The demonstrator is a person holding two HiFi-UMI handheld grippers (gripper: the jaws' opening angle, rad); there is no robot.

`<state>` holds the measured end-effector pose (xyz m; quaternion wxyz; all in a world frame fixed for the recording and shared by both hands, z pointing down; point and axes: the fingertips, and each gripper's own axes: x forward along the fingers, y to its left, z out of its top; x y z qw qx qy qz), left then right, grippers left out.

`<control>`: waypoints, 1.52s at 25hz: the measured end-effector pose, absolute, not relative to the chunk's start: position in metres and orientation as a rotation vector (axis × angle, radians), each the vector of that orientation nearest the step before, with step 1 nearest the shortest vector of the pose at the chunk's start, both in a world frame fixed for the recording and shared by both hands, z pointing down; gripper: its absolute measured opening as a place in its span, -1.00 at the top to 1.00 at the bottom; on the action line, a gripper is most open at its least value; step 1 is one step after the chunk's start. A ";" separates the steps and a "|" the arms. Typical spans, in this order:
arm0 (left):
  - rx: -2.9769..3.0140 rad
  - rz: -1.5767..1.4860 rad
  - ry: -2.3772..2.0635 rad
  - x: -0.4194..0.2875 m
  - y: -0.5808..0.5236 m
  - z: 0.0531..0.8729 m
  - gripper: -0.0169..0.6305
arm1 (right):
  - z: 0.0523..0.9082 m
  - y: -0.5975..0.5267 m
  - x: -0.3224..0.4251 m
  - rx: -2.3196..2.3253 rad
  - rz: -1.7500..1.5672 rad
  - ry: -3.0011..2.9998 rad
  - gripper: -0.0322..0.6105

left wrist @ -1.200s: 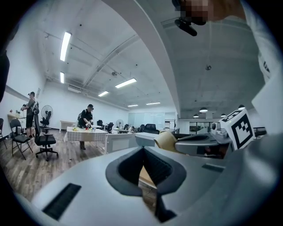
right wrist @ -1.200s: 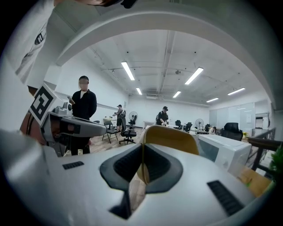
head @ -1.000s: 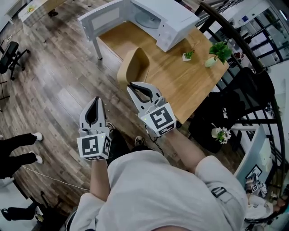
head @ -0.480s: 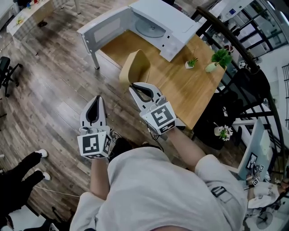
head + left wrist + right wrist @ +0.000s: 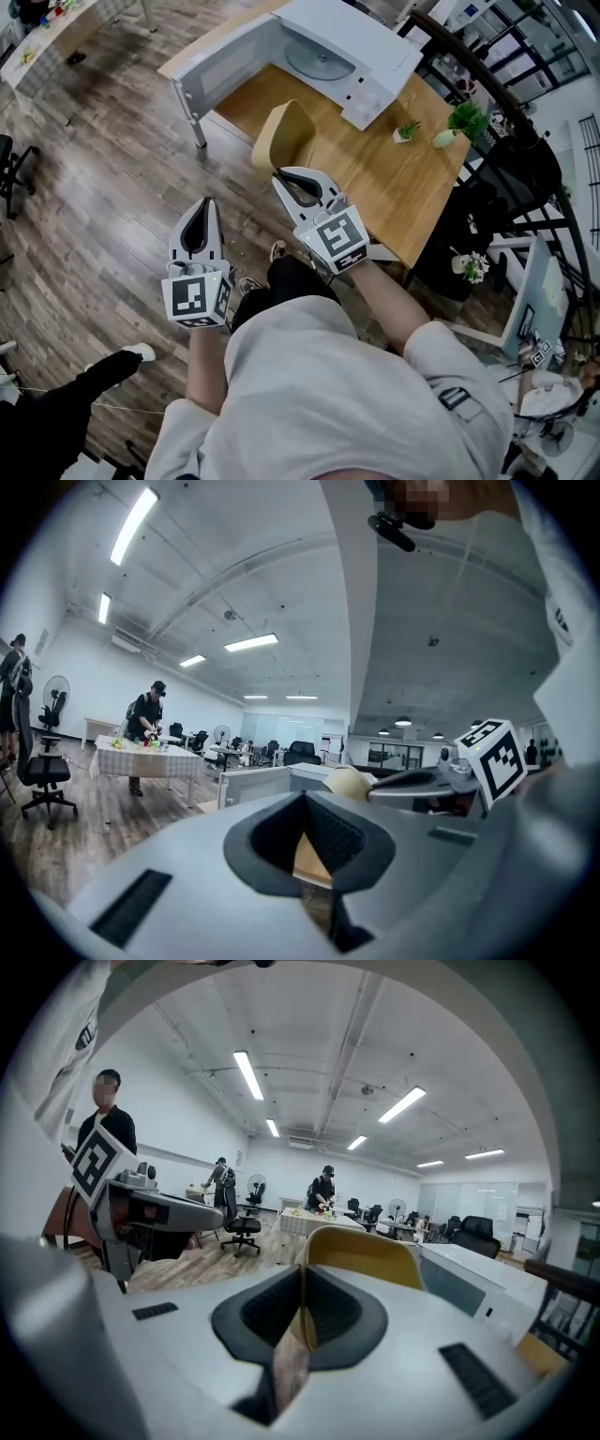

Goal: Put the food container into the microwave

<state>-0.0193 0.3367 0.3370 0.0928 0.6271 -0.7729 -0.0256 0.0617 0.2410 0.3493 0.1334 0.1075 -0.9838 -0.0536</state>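
No food container shows in any view. The white microwave (image 5: pixel 361 52) stands on the far end of the wooden table (image 5: pixel 384 173), its door (image 5: pixel 220 70) swung open to the left and its glass turntable (image 5: pixel 319 64) bare. My left gripper (image 5: pixel 200 210) hangs over the wood floor, shut and holding nothing. Also shut and holding nothing, my right gripper (image 5: pixel 298 176) is just short of the yellow chair (image 5: pixel 286 136) at the table's near edge. The left gripper view has its jaws (image 5: pixel 305 799) meeting, with the microwave (image 5: pixel 272 780) beyond. In the right gripper view the chair (image 5: pixel 361 1255) fills the space ahead.
Two small potted plants (image 5: pixel 407 131) (image 5: pixel 464 117) sit on the table's right end. A black curved railing (image 5: pixel 506 103) runs behind the table. A bystander's legs (image 5: pixel 66 412) are at the lower left. Further off are people at a table (image 5: pixel 145 714) and an office chair (image 5: pixel 234 1218).
The head view has shifted so that the microwave and table sit a little nearer and further right. The bystander's legs moved down the left side. Both grippers keep their pose.
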 end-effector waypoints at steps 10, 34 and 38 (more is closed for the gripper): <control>1.851 -0.024 -2.265 -0.055 0.263 0.355 0.91 | 0.373 0.162 0.024 0.314 -0.128 -2.833 0.83; 1.960 0.206 -2.043 -0.066 0.062 0.398 0.91 | 0.426 0.015 0.013 0.298 -0.012 -2.757 0.83; 2.000 0.225 -2.006 -0.069 0.046 0.398 0.91 | 0.429 0.009 0.012 0.308 -0.020 -2.739 0.83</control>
